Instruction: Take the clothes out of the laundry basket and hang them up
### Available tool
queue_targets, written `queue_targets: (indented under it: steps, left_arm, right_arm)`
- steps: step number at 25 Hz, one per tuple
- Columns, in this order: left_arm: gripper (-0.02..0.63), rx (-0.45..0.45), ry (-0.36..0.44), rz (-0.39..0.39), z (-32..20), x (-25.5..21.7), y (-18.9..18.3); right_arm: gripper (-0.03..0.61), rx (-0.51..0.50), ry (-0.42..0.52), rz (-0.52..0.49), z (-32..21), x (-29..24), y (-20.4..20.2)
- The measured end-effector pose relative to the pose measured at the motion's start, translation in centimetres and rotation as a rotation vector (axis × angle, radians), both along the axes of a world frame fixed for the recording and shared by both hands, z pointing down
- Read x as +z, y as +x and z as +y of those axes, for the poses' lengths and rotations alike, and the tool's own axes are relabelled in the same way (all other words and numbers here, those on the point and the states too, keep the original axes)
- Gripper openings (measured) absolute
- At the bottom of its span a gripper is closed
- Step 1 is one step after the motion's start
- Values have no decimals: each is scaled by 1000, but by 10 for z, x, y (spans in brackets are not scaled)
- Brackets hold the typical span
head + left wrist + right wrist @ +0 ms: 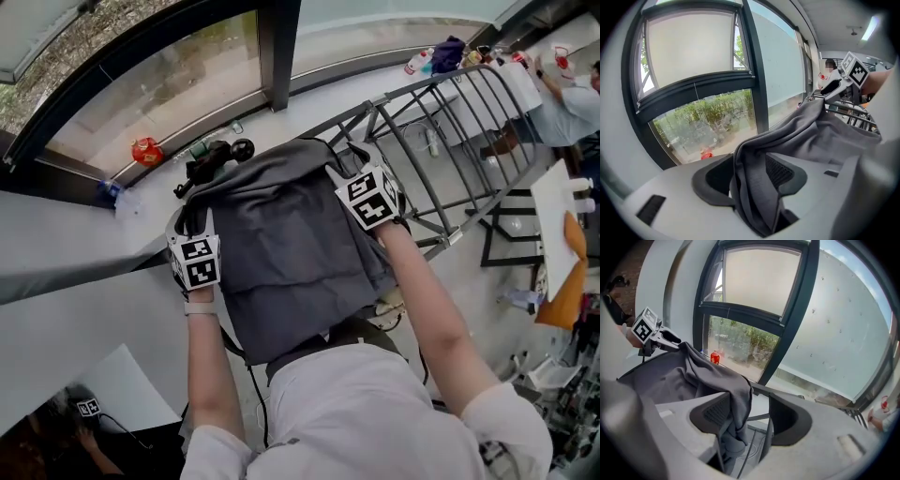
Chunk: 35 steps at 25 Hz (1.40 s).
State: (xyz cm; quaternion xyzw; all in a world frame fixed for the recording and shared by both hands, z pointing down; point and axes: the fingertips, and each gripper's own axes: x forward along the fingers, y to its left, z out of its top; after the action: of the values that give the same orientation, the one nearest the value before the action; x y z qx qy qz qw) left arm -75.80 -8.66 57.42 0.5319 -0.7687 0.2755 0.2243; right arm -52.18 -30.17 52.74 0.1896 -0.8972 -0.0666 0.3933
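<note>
The grey garment (281, 253) is draped over the rack (431, 82) to hang, so left gripper (752, 178) and right gripper (750, 416) are held with jaws apart

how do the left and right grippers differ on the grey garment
The left gripper has the grey garment bunched across most of its gap; the right gripper has it hanging against one finger, the rest empty. The right gripper sits beside the metal rack, the left away from it. Both stand open.
</note>
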Motion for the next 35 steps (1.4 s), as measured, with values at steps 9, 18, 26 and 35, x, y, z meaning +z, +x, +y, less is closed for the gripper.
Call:
queue_targets:
  steps: [9, 18, 26, 35]
  left_arm:
    - [199, 48, 90, -39, 24, -49, 70]
    - [199, 173, 118, -39, 45, -71, 202]
    - [199, 360, 79, -38, 61, -56, 346]
    - [199, 512, -11, 11, 72, -10, 476]
  right_arm:
    - [241, 122, 13, -202, 27, -62, 103]
    - [241, 223, 19, -264, 78, -58, 261]
    - [241, 403, -45, -244, 126, 7, 426]
    - [241, 580, -222, -159, 199, 139, 560]
